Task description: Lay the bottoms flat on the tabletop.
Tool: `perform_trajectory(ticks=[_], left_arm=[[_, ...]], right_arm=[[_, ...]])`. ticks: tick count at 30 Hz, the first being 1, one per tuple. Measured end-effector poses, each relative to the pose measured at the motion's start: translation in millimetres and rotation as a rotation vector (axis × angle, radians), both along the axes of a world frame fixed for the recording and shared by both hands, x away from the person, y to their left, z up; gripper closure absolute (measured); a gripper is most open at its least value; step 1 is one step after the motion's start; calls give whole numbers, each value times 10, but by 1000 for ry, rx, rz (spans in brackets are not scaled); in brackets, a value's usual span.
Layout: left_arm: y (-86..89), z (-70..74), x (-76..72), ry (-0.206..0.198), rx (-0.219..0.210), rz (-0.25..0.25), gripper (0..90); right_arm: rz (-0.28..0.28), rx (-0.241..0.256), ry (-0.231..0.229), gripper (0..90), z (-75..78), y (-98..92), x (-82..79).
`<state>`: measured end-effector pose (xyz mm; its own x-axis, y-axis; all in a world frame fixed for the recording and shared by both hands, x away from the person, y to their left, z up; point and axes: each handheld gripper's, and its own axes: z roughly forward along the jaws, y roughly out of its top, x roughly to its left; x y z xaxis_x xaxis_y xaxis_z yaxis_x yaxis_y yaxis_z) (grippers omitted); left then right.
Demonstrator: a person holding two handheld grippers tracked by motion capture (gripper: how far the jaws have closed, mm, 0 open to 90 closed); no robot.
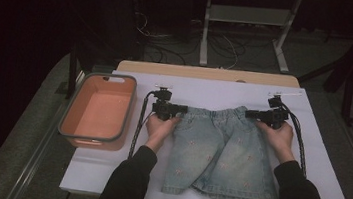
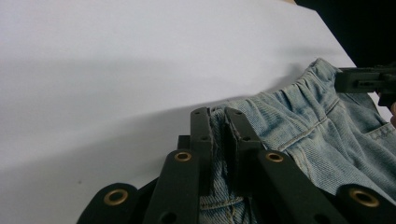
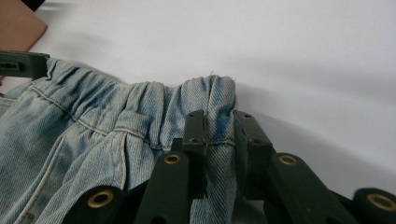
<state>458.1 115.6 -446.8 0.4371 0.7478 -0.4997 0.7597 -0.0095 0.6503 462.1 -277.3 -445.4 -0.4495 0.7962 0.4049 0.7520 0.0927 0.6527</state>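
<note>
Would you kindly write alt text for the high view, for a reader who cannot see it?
A person's left gripper and right gripper each pinch one end of the waistband of light denim shorts lying flat on a white table. An orange bin sits at the table's left edge.

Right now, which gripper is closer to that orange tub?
The left. The left gripper holds the shorts' waistband corner on the side beside the orange tub; the right gripper grips the far corner, with the shorts lying between.
</note>
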Motion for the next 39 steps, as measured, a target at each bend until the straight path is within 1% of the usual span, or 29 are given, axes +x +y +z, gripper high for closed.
perform_trajectory(ticks=[1, 3, 7, 11, 14, 17, 20, 22, 25, 30, 34, 37, 39], left_arm=[[7, -3, 6, -1, -8, 6, 830], [23, 1, 18, -11, -8, 13, 830], [39, 43, 44, -35, 6, 15, 829], [44, 120, 74, -58, 19, 13, 829], [28, 188, 102, -83, 32, 10, 829], [5, 242, 139, -97, 45, 9, 829], [-9, 280, 164, -116, 45, 14, 829], [-12, 301, 177, -124, 52, 9, 829], [-20, 325, 186, -135, 59, 11, 828], [-15, 354, 213, -153, 62, 21, 828], [-23, 358, 241, -170, 62, 19, 828], [-46, 338, 261, -171, 64, 19, 826], [-54, 308, 269, -160, 58, 24, 818]], right_arm=[[1, -6, -4, 756, 14, 16, 22], [6, -20, -12, 756, 40, 43, 65], [11, -41, -30, 756, 92, 103, 126], [14, -48, -40, 756, 124, 144, 166], [14, -46, -46, 756, 136, 155, 188], [8, -37, -47, 756, 140, 149, 208], [-2, -29, -50, 756, 148, 136, 224], [-6, -22, -56, 756, 156, 128, 231], [-3, -30, -62, 756, 178, 129, 247], [-6, -29, -81, 756, 226, 150, 265], [-13, -24, -83, 756, 223, 147, 271], [-17, -19, -74, 754, 200, 130, 275], [-24, -7, -58, 717, 177, 118, 281]])
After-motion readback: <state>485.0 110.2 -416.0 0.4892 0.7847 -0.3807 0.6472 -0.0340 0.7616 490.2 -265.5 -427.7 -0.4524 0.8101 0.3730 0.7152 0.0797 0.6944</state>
